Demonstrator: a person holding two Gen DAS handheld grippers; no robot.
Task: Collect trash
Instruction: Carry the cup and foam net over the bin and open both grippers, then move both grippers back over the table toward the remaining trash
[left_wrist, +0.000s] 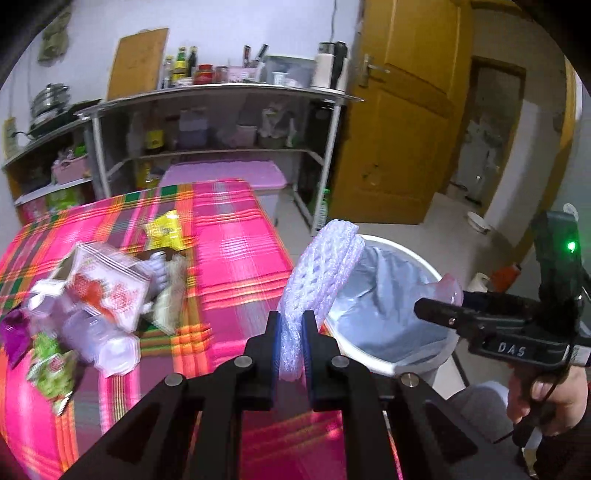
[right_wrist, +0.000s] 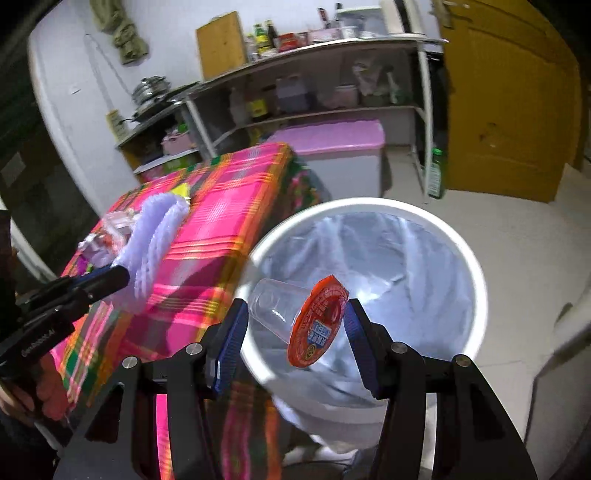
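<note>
My left gripper (left_wrist: 291, 332) is shut on a lavender-white foam net sleeve (left_wrist: 325, 266), which sticks up past the table's edge beside the bin. A white trash bin (left_wrist: 417, 258) with a pale liner stands on the floor next to the table. My right gripper (right_wrist: 295, 325) is shut on a clear plastic cup (right_wrist: 271, 306) with an orange-red foil lid (right_wrist: 317, 325), held above the bin's (right_wrist: 476, 258) opening. The left wrist view shows the right gripper (left_wrist: 432, 301) over the bin's far side. In the right wrist view, the left gripper (right_wrist: 122, 275) and the foam net (right_wrist: 159, 236) are over the table.
A pile of wrappers and plastic packs (left_wrist: 103, 295) and a yellow packet (left_wrist: 164, 232) lie on the pink plaid tablecloth (left_wrist: 236, 258). Behind are a metal shelf rack (left_wrist: 221, 92), a pink-lidded box (left_wrist: 221, 173) and a yellow door (left_wrist: 399, 110). A green bottle (right_wrist: 436, 173) stands on the floor.
</note>
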